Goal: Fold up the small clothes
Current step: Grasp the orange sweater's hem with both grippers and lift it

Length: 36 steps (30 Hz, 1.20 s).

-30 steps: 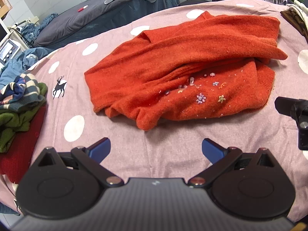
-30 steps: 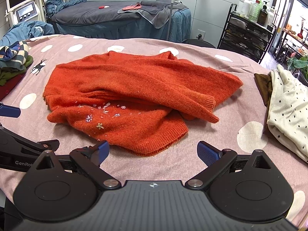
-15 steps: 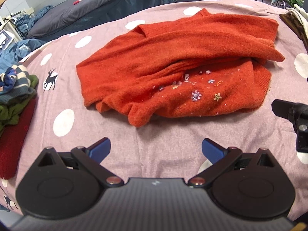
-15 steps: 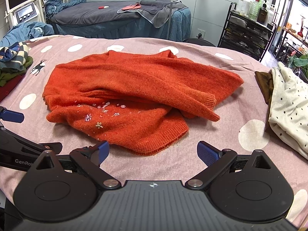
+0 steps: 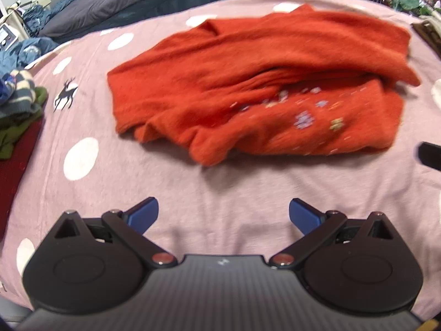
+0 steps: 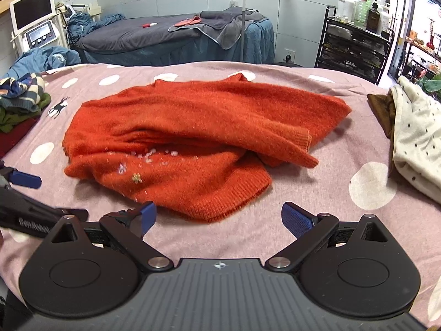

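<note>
Polka-dot bed (image 6: 372,184) carries the crumpled orange sweater (image 6: 193,138) mid-frame, unfolded, so left tool (image 5: 223,215) and right tool (image 6: 217,218) hover spread apart, empty

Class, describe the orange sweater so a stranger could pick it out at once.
Start at the mauve bedspread with white dots. In its middle lies the crumpled orange sweater, between the folded pile at the left edge and the cream dotted garment at the right. Only it has small embroidered flowers.

Orange sweater (image 6: 198,138) w/ floral embroidery; mauve sheet (image 6: 317,201), white dots, deer print
</note>
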Tool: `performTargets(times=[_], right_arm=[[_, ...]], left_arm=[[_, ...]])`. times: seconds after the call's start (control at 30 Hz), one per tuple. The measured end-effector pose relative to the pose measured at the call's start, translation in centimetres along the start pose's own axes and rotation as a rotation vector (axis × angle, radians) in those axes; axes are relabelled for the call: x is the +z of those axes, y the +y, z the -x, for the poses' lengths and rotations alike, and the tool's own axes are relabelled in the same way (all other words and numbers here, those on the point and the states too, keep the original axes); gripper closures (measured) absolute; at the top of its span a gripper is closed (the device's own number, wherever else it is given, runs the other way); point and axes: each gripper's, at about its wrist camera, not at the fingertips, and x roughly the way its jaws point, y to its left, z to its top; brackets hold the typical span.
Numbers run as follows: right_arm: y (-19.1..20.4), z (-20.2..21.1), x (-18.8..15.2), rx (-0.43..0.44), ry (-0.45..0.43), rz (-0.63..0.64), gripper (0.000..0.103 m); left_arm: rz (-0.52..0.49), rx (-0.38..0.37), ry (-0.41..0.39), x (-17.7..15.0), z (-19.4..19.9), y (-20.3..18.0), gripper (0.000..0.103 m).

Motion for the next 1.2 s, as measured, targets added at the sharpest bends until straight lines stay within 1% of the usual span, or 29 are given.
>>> performTargets(times=[0.07,0.13,0.23,0.3,0.37,0.43,0.47,0.5,0.53,0.57,0.6,0.63,0.67,0.7,0.73,0.8,0.87,0.97,1.07,1.1,1.17,1.2], right_arm=[[-0.2,-0.2,-0.5,-0.005,-0.006,0.016,0.000],[-0.4,-0.3,-0.9,-0.003,-0.020,0.042,0.000],[-0.5,-0.9,-0.8,0.030,-0.058,0.073,0.000],[-0.4,-1.9,-0.4,0.067,-0.071,0.083,0.000],[-0.5,-3.4,0.2,0.081,-0.062,0.075,0.000],[-0.9,-5.0,0.8,0.034,-0.064,0.050,0.000],[-1.2,-5.6,1.0,0.019,-0.072,0.029,0.000],[-1.8,-6.6,1.2,0.018,-0.065,-0.006,0.000],[-2.3,-7.4,1.2,0.024,-0.045,-0.048,0.000],[-3.1,-8.4,1.2,0.046,-0.024,-0.108,0.000],[-3.5,-9.0,1.1,0.065,-0.027,-0.154,0.000],[-3.5,-8.9,0.9,0.063,-0.071,-0.172,0.000],[-3.3,-8.9,0.9,0.052,-0.086,-0.170,0.026],[-2.9,-8.9,1.2,0.044,-0.075,-0.152,0.058],[-2.6,-8.7,1.4,0.072,-0.070,-0.154,0.062],[-2.3,-7.3,1.8,0.121,-0.098,-0.186,0.067],[-2.0,-5.0,2.1,0.181,-0.161,-0.184,0.069],[-2.0,-0.6,3.4,0.267,-0.245,-0.202,0.071],[-2.7,5.1,6.0,0.355,-0.386,-0.255,0.073],[-2.7,6.8,6.7,0.374,-0.431,-0.251,0.073],[-2.5,11.4,8.1,0.447,-0.560,-0.212,0.073],[-2.3,14.0,8.9,0.484,-0.617,-0.170,0.073]], left_arm=[[0.001,0.022,0.014,0.3,-0.8,1.0,0.000],[-0.008,0.025,-0.021,0.8,-1.1,1.8,0.000],[-0.022,-0.026,-0.089,1.6,-2.0,2.3,0.000],[-0.050,-0.076,-0.112,2.1,-3.0,2.0,0.001],[-0.081,-0.113,-0.116,2.6,-3.8,1.2,0.009],[-0.100,-0.159,-0.126,3.1,-4.4,0.3,0.024],[-0.100,-0.171,-0.123,3.3,-4.8,-0.1,0.029],[-0.102,-0.172,-0.112,3.6,-5.2,-0.6,0.041],[-0.105,-0.171,-0.109,3.8,-5.4,-1.1,0.051],[-0.100,-0.169,-0.121,3.9,-5.5,-1.4,0.054],[-0.093,-0.165,-0.129,4.2,-5.5,-1.6,0.067],[-0.089,-0.164,-0.133,4.5,-5.4,-1.8,0.073],[-0.084,-0.162,-0.137,4.8,-5.3,-1.8,0.075],[-0.074,-0.162,-0.154,5.0,-4.9,-1.7,0.079],[-0.064,-0.163,-0.178,5.2,-4.3,-1.5,0.081],[-0.050,-0.156,-0.229,5.5,-2.8,-0.9,0.081],[-0.020,-0.155,-0.290,6.0,-0.7,0.1,0.082],[0.062,-0.207,-0.399,7.1,3.8,2.5,0.083],[0.087,-0.208,-0.549,8.5,9.8,4.3,0.083],[0.090,-0.227,-0.590,8.8,11.7,4.8,0.083],[0.087,-0.267,-0.646,8.8,14.9,5.7,0.083],[0.077,-0.279,-0.654,8.7,16.0,6.1,0.082]])
